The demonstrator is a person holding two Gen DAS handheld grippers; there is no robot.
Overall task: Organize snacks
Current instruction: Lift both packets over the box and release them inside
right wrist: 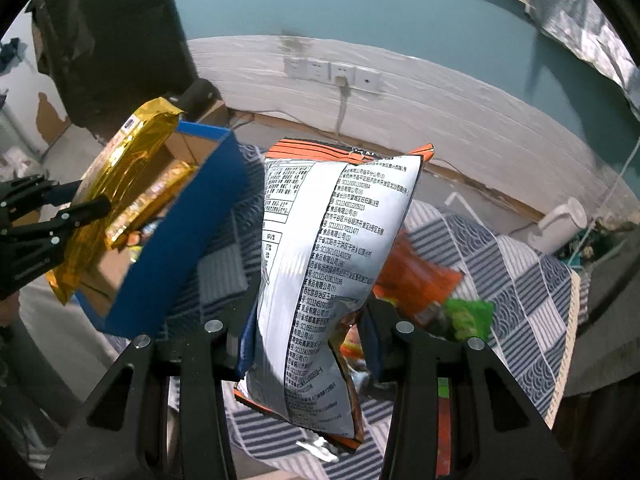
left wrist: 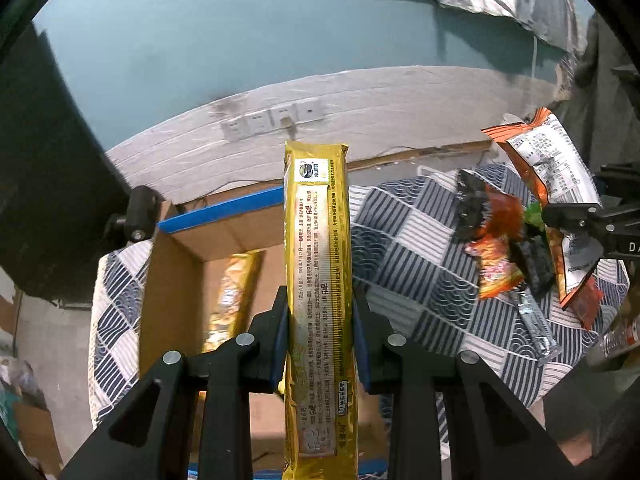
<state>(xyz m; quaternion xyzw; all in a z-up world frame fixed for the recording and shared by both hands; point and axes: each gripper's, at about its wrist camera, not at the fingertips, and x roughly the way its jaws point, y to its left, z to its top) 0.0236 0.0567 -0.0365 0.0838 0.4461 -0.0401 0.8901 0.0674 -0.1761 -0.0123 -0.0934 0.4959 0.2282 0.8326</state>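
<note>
Gold foil fills the middle of the left wrist view: the left gripper (left wrist: 320,320) has its blue-padded fingers (left wrist: 280,340) clamped on both sides of a long gold snack pack (left wrist: 318,272), which stands upright between them and runs on well past the fingertips. Beyond and below those fingers sits the cardboard box (left wrist: 176,280) with blue edging, and a second gold pack (left wrist: 230,300) lies inside it, left of the held one. Over on the right, the right gripper (right wrist: 308,340) pinches the lower part of a silver-and-orange chip bag (right wrist: 332,248), printed back facing the camera, the bag rising tilted above the fingertips. Past the right fingers, an orange packet (right wrist: 420,280) and a green packet (right wrist: 468,316) lie on the blue-and-white patterned cloth (right wrist: 532,280). To the left of those fingers, the box's blue side stands close by.
</note>
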